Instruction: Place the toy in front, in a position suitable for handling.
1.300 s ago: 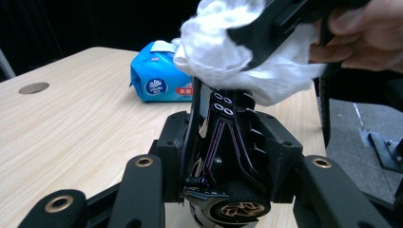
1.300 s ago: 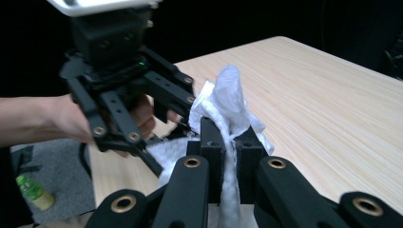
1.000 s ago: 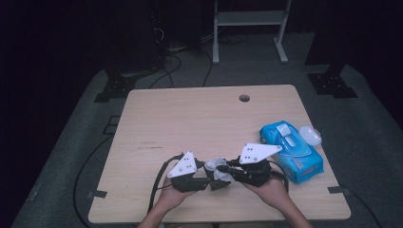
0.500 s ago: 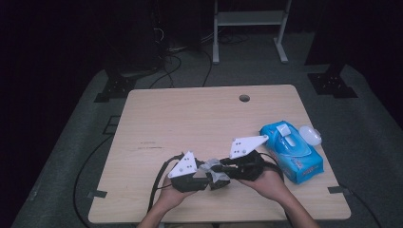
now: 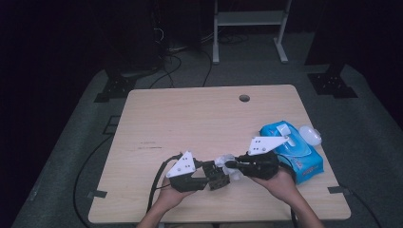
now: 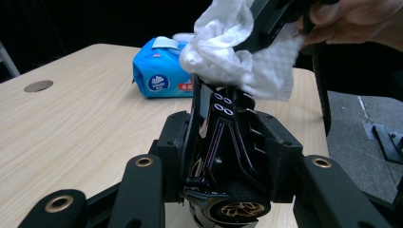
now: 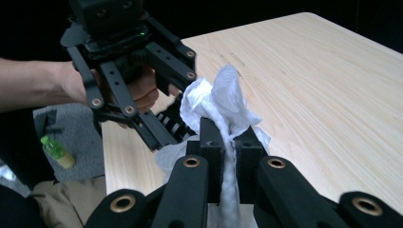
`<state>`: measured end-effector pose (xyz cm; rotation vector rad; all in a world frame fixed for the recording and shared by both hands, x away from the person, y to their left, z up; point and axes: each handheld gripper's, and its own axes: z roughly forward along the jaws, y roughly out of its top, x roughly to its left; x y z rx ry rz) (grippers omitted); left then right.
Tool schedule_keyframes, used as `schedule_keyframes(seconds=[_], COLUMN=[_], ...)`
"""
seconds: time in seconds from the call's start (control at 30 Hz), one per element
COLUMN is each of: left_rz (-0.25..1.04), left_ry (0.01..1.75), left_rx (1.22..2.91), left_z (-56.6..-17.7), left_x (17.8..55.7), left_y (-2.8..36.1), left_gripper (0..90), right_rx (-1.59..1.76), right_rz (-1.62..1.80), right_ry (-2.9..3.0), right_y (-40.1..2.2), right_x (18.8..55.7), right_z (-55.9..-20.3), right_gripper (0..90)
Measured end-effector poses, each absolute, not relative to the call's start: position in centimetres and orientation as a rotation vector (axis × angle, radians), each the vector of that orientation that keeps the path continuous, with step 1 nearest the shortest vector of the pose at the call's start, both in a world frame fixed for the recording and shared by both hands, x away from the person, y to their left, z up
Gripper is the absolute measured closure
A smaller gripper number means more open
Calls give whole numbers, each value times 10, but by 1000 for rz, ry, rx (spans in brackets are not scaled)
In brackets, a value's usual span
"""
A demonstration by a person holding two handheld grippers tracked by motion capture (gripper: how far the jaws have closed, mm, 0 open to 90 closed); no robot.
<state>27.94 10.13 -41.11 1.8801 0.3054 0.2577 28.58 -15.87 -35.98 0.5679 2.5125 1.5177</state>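
Observation:
My left gripper [image 5: 217,176] is near the table's front edge, shut on a small black object [image 6: 232,142] with a bronze-coloured wheel at its bottom end. My right gripper [image 7: 227,142] is shut on a crumpled white wipe [image 7: 219,102]. In the left gripper view the wipe [image 6: 233,52] rests against the top of the black object. From above, my right gripper [image 5: 229,164] meets the left one tip to tip, with the wipe [image 5: 225,160] bunched between them.
A blue pack of wipes [image 5: 292,149] lies on the table [image 5: 190,118] just right of my right hand, a white lid [image 5: 311,135] beside it. A cable hole [image 5: 244,98] is at the back. A green bottle [image 7: 57,152] stands on the floor.
My right gripper with the wipe slid left over the black object, then back to the right. The left gripper has stayed in place with the object.

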Motion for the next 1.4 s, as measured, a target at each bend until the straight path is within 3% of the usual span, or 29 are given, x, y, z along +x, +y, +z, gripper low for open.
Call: schedule_keyframes(seconds=[0.2,0.47,0.83,1.4], left_rz=[247,252,249,216], left_ry=[314,316,318,330], left_rx=[1873,1874,1873,1904], left_z=[-412,-413,-413,-414], left_x=[281,280,281,284], left_y=[104,107,108,124], left_gripper=[584,585,584,580], right_rx=[598,474,598,568], right_rz=[1552,1522,1515,1649], right_ry=[2485,2527,2482,2505], right_y=[-162,-133,-159,-141], right_x=[285,280,290,292], right_z=[-360,-355,-361,-369], right_gripper=[852,852,852,852])
